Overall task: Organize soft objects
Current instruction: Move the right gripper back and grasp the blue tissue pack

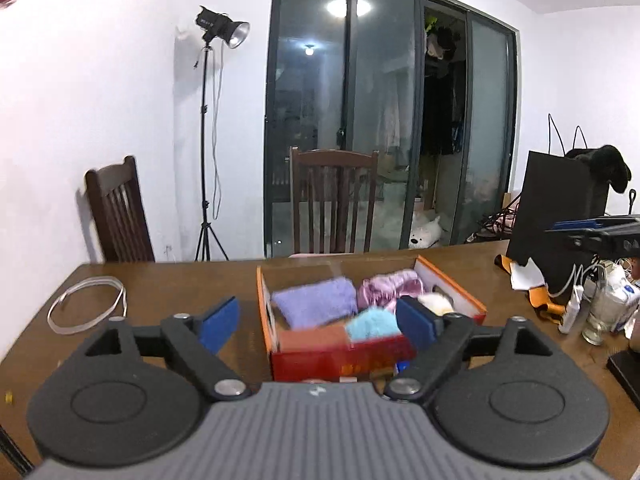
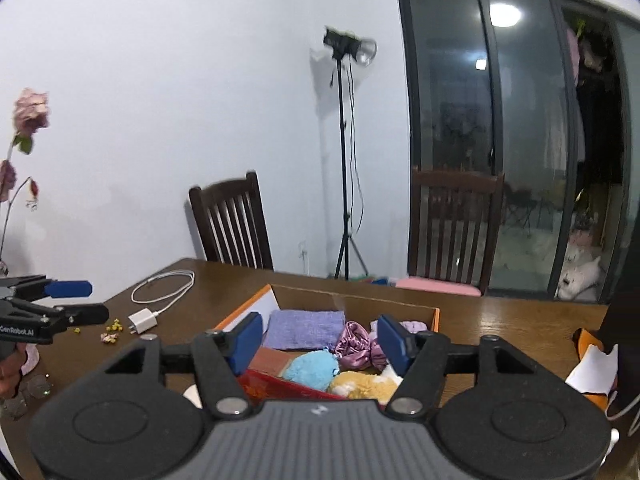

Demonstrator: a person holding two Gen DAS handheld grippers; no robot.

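The open cardboard box sits in the lower middle of my right view, orange-edged with a red front wall. Inside lie a folded purple cloth at the back left, a shiny pink satin piece beside it, a fluffy blue toy in front, and a tan and white plush at the front right. All four are packed close together inside the box.

My right claw hangs in front of the box with its blue pads spread, nothing between them. My left claw is spread wide too, and empty; in the right view it shows at the left edge.

On the brown table, a white charger and cable lie at the left of the frame. Two dark wooden chairs stand behind the table, with a light stand between them against the white wall.
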